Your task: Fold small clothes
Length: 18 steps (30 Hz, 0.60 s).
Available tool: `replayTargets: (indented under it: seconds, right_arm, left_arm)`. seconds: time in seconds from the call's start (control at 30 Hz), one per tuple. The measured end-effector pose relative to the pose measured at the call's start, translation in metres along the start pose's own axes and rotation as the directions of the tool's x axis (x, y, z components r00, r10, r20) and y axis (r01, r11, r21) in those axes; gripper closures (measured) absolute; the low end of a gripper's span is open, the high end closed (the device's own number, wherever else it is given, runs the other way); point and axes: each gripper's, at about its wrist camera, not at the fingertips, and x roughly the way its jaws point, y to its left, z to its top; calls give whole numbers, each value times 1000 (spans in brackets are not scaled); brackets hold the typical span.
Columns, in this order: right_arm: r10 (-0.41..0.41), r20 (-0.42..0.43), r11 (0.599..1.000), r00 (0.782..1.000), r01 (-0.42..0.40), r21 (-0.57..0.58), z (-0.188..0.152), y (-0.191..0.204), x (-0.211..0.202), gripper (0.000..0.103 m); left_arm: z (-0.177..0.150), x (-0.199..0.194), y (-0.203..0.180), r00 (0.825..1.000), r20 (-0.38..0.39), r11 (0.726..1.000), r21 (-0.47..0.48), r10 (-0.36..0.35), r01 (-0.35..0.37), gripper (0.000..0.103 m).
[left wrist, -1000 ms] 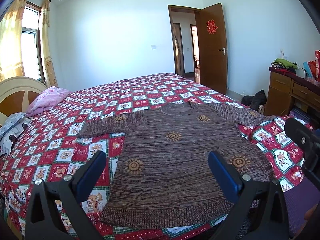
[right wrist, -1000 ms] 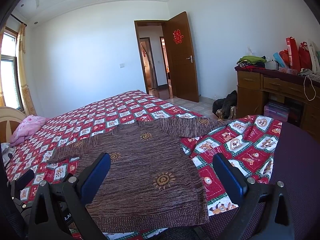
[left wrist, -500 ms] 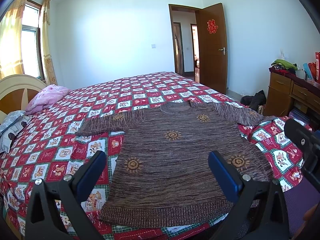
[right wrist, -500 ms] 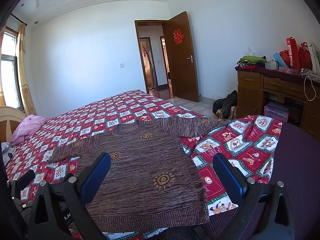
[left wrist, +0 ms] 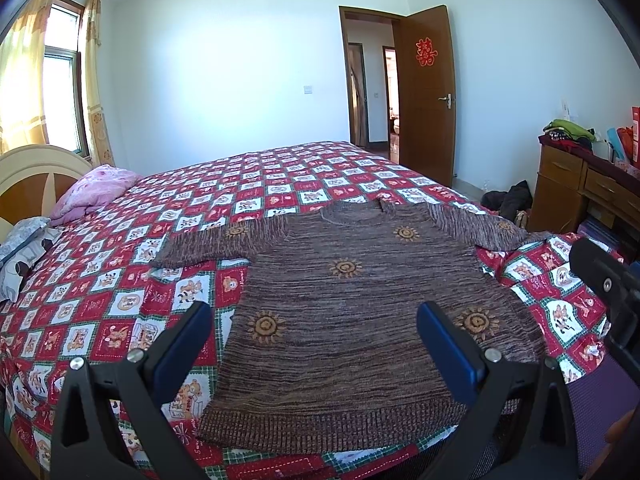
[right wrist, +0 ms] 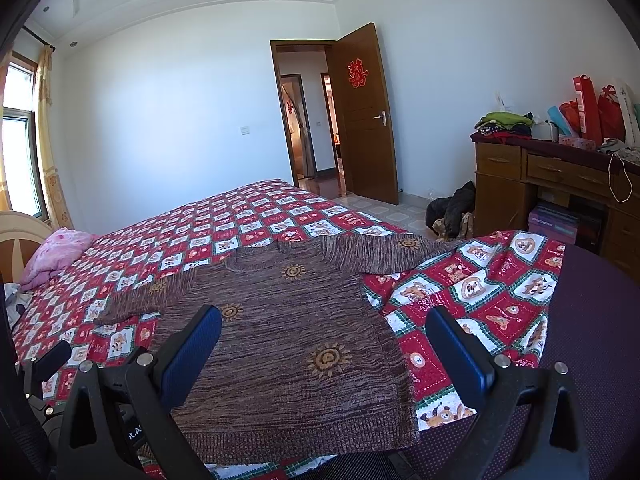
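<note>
A small brown knit sweater (left wrist: 352, 312) with orange sun motifs lies spread flat, front up, on the red checkered bedspread (left wrist: 120, 280), hem toward me and both sleeves stretched out sideways. It also shows in the right wrist view (right wrist: 288, 344). My left gripper (left wrist: 316, 344) is open and empty, held above the hem. My right gripper (right wrist: 324, 348) is open and empty, above the sweater's lower right part. The right gripper's body shows at the left wrist view's right edge (left wrist: 608, 284).
A pink pillow (left wrist: 96, 192) and the headboard (left wrist: 36, 176) are at the far left. A wooden dresser (right wrist: 560, 184) with piled clothes and red bags stands at the right. A dark bundle (right wrist: 452, 212) lies on the floor by it. A purple surface (right wrist: 592, 320) adjoins the bed's right corner.
Both grippers have stayed open and nearly still. The left wrist view has shifted very slightly; the sweater has not moved.
</note>
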Motion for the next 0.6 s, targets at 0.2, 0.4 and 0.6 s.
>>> replayTargets:
  seconds: [0.2,0.4,0.6]
  right_arm:
    - [-1,-7,1000,1000,1,-6,-1,1,2,1]
    - [0,-13,1000,1000,-1,-6,-2,1,4,1]
    - [0,-34,1000,999,0,-2,-6,-1,12,1]
  left_arm:
    - [-2,1,1,1000,-5,1000,-3,-2,2,0]
    - [-4,3,0,1000,-18,1000,-7,-9,9,0]
    - [-2,12,2,999,-44,1000,-8,-18,18,0]
